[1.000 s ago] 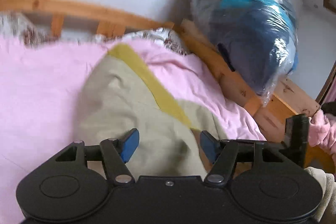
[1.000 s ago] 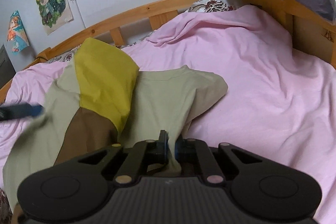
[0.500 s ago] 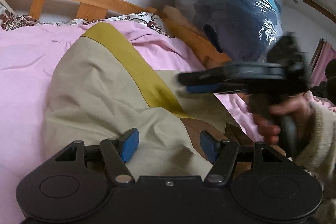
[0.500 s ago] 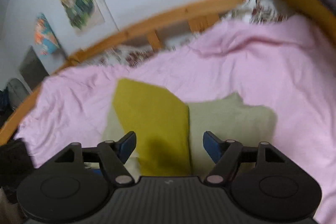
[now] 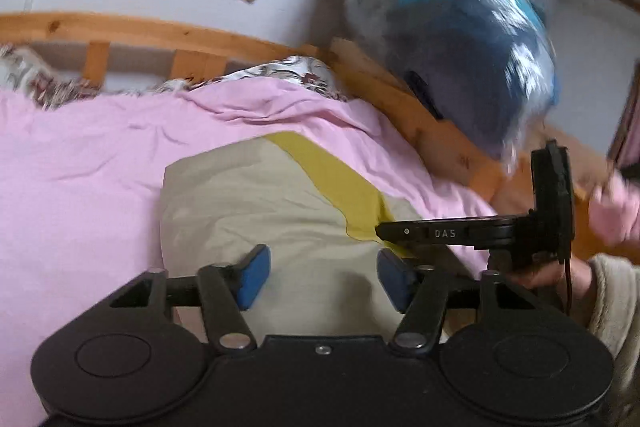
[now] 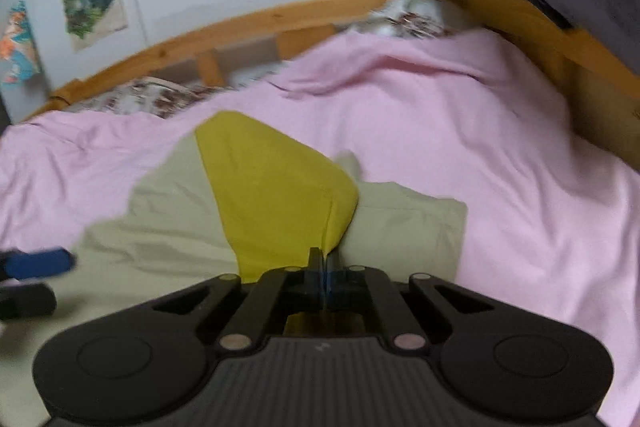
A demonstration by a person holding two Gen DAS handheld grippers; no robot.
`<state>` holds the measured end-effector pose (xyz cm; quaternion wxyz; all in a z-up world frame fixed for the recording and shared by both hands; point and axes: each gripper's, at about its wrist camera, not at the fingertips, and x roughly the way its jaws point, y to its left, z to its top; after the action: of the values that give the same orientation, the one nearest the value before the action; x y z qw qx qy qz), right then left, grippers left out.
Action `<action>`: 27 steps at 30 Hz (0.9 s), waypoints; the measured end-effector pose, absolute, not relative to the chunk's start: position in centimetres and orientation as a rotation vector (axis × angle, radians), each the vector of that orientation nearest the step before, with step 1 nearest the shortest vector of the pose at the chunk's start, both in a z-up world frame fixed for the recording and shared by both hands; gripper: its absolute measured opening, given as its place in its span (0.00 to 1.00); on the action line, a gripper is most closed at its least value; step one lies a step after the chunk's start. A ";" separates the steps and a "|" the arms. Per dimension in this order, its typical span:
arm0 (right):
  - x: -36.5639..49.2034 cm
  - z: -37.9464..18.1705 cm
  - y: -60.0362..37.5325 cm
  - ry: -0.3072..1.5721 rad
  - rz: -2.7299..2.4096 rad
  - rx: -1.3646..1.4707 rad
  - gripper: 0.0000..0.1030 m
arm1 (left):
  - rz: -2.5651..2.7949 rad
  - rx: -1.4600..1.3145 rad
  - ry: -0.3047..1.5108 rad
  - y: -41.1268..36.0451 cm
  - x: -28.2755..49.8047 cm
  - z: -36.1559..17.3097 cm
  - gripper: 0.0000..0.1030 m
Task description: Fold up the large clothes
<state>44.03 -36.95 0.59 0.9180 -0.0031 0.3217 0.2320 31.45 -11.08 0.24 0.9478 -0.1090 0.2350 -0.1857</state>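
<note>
My right jaws have just closed, clamped on the garment's yellow fold; my left jaws stand apart over its beige cloth on the bed.

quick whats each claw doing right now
left claw: open, holding nothing, over the shirt
right claw: just closed, pinching the shirt's yellow part

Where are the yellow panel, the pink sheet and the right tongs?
yellow panel [image 6: 272,195], right wrist view, middle of the yellow cloth.
pink sheet [image 6: 500,163], right wrist view, bare stretch right of the garment.
right tongs [image 6: 323,269], right wrist view, tips closed on the yellow fold.
</note>
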 end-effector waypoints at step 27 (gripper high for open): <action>50.4 -1.8 -31.3 0.585 0.655 -0.248 0.02 | -0.286 -0.047 0.517 -13.2 33.5 -5.6 0.58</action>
<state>50.38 -31.27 -1.83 0.8977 -0.1199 0.2823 0.3162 33.47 -13.21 -5.64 0.9564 -0.0234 0.2548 -0.1408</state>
